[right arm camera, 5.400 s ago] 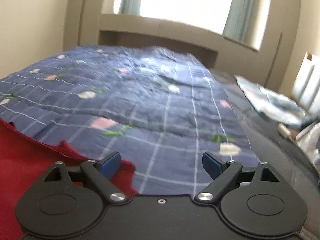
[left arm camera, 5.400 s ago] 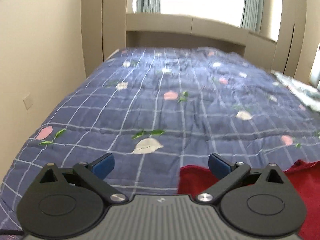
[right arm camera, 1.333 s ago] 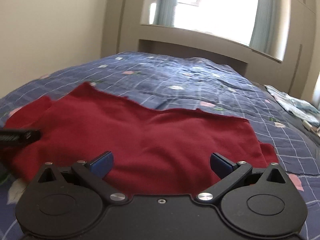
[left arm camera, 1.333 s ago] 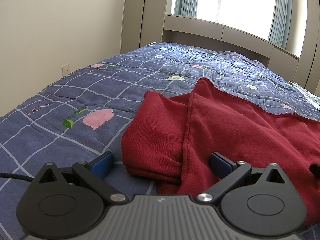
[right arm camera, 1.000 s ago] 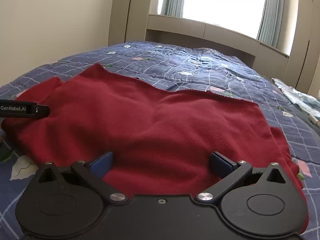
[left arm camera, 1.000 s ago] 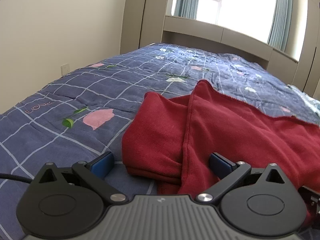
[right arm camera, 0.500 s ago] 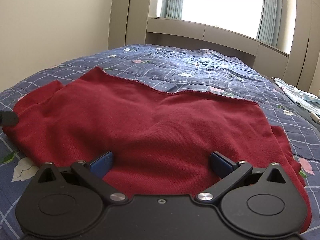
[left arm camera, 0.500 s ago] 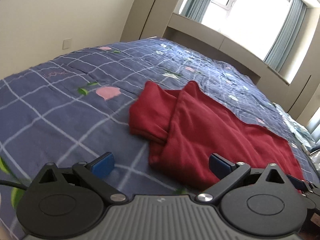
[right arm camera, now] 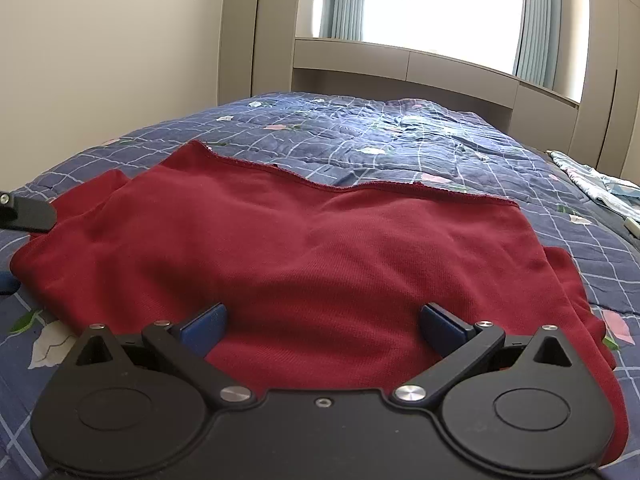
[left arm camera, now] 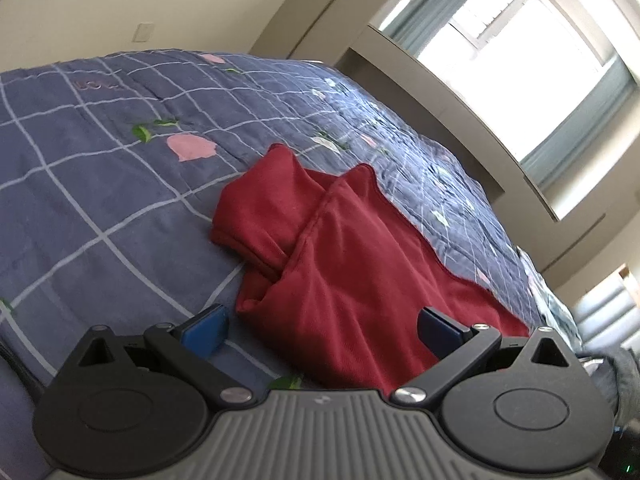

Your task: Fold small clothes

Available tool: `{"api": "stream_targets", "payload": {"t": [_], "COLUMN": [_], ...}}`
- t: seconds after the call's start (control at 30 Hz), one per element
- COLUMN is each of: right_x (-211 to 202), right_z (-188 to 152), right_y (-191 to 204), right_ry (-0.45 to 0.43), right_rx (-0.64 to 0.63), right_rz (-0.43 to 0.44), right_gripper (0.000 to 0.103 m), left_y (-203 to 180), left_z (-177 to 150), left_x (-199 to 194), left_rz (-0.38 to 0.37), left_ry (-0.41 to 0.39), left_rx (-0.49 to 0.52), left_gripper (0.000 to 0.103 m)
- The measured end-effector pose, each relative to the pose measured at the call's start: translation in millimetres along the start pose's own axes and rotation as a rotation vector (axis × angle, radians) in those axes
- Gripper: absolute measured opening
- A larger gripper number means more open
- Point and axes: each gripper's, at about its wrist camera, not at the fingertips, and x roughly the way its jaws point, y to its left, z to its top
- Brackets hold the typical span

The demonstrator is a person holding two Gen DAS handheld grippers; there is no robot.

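A dark red knit garment (right arm camera: 304, 240) lies spread on the blue checked bedspread (right arm camera: 420, 136). In the left wrist view the garment (left arm camera: 340, 248) shows a sleeve folded in over its left side. My left gripper (left arm camera: 322, 326) is open and tilted, held just above the garment's near left corner, with nothing between its blue pads. My right gripper (right arm camera: 322, 324) is open too, low over the garment's near edge, its pads apart on either side of flat cloth. The left gripper's black body (right arm camera: 28, 212) shows at the left edge of the right wrist view.
The bedspread (left arm camera: 100, 168) reaches left toward a beige wall (left arm camera: 120, 4). A headboard shelf (right arm camera: 404, 64) and window stand behind the bed. Light blue patterned cloth (right arm camera: 596, 184) lies at the bed's right side.
The left gripper has lifted, pulled back and rolled, so the bed now looks slanted and the garment further off. The right gripper has hardly moved. Both stayed open.
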Motion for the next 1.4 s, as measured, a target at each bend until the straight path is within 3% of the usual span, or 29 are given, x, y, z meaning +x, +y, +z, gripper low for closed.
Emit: {"api": "stream_targets", "payload": {"t": [0.17, 0.23, 0.33, 0.47, 0.57, 0.7, 0.77, 0.83, 0.9, 1.27, 1.33, 1.4], "right_x": [-0.1, -0.3, -0.1, -0.2, -0.2, -0.1, -0.6, -1.2, -1.9, -2.2, -2.3, -2.4], "right_z": [0.0, -0.1, 0.0, -0.1, -0.1, -0.3, -0.4, -0.6, -0.6, -0.4, -0.4, -0.4], "right_y": [0.0, -0.1, 0.0, -0.1, -0.2, -0.2, -0.5, -1.5, -2.5, -2.1, -2.0, -2.0], "right_ry": [0.0, 0.0, 0.0, 0.0, 0.0, -0.001, -0.003, -0.006, -0.008, -0.008, -0.008, -0.009], "right_rx": [0.0, 0.0, 0.0, 0.001, 0.001, 0.003, 0.004, 0.01, 0.016, 0.014, 0.014, 0.014], "right_rz": [0.0, 0.0, 0.0, 0.0, 0.001, 0.002, 0.003, 0.007, 0.012, 0.009, 0.009, 0.009], "right_gripper": [0.103, 0.103, 0.103, 0.103, 0.103, 0.103, 0.103, 0.103, 0.103, 0.103, 0.103, 0.103], "left_y": [-1.7, -1.2, 1.4, 5.0, 4.1, -8.5, -11.3, -9.7, -2.7, 8.7, 8.3, 7.2], "left_z": [-2.0, -3.5, -3.5, -3.5, -4.6, -6.7, -6.6, -5.7, -4.1, 0.0, 1.5, 2.3], "left_x": [-0.8, -2.2, -1.2, 3.1, 6.0, 10.8, 11.3, 11.0, 11.4, 18.8, 20.5, 20.8], "left_rz": [-0.003, 0.006, 0.018, 0.033, 0.02, 0.09, 0.13, 0.172, 0.181, 0.135, 0.133, 0.125], "left_ry": [-0.013, -0.025, -0.032, -0.034, -0.048, -0.069, -0.088, -0.102, -0.101, -0.112, -0.11, -0.111], "left_rx": [-0.02, -0.018, -0.034, -0.061, -0.074, -0.042, -0.06, -0.081, -0.113, -0.172, -0.18, -0.181], "left_gripper": [0.089, 0.077, 0.071, 0.074, 0.085, 0.085, 0.076, 0.047, 0.034, 0.039, 0.023, 0.019]}}
